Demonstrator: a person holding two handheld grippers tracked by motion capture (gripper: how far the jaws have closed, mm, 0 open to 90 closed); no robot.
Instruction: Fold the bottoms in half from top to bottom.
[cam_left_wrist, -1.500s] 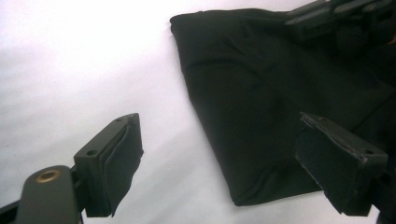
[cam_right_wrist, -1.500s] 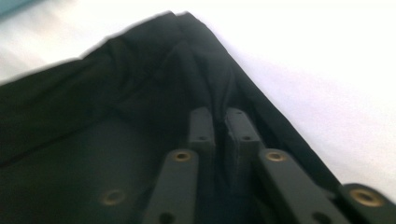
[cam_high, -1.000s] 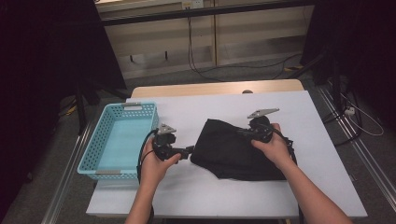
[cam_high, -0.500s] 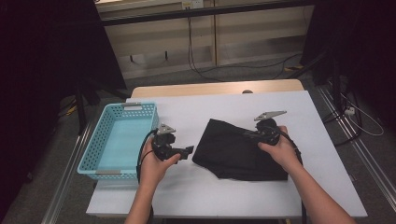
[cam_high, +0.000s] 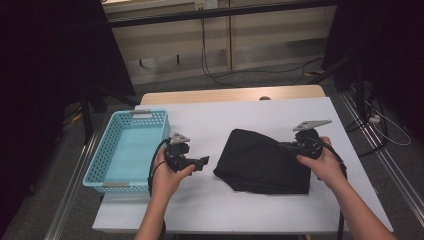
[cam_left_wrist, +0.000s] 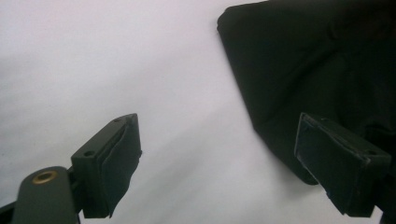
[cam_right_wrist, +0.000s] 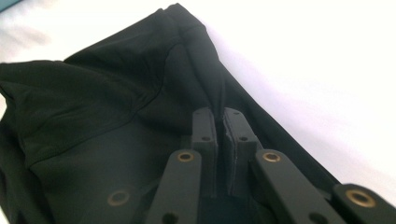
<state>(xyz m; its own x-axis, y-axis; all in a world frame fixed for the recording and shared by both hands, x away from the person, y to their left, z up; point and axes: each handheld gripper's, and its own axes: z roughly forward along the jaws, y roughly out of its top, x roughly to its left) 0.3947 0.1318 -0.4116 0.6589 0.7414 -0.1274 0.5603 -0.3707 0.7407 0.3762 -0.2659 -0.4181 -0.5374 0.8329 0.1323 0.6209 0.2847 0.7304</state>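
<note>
Two hand-held grippers work over a white surface with a black cloth lying between them. At the far left sits a blue basket, apart from the cloth, likely where the cloth will go once folded. Next comes the left hand-held gripper, its jaws spread wide and holding nothing, aimed at the cloth's near left corner and just short of it, probably lined up to take that edge. The cloth lies flat, partly folded, right of centre. At the right, the right hand-held gripper is pinched tight on a raised ridge of the cloth's right edge, seemingly to anchor that side.
</note>
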